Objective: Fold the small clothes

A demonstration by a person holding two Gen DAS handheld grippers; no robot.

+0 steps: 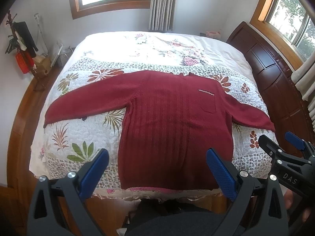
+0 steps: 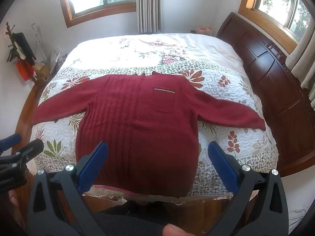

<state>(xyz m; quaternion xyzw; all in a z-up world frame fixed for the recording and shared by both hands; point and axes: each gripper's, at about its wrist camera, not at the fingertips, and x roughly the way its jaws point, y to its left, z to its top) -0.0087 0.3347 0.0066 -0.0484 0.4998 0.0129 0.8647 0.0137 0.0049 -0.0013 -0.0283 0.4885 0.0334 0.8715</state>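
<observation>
A dark red knitted sweater [image 1: 169, 118] lies flat on the bed, face up, both sleeves spread out sideways, with a chest pocket [image 2: 163, 100] on its right half. Its hem reaches the near edge of the bed. My left gripper [image 1: 157, 155] hovers open above the hem with nothing between its blue pads. Over the sweater's lower right part my right gripper [image 2: 158, 147] is likewise held open and empty. From the left wrist view the right gripper [image 1: 279, 140] shows at the right edge; the left gripper [image 2: 21, 141] shows at the left edge of the right wrist view.
The bed carries a floral quilt [image 1: 82, 129] and a white cover behind it. A dark wooden headboard [image 1: 275, 74] runs along the right. A coat rack with bags [image 1: 21, 45] stands at the far left. A person's dark-clothed lap [image 1: 177, 220] is below the grippers.
</observation>
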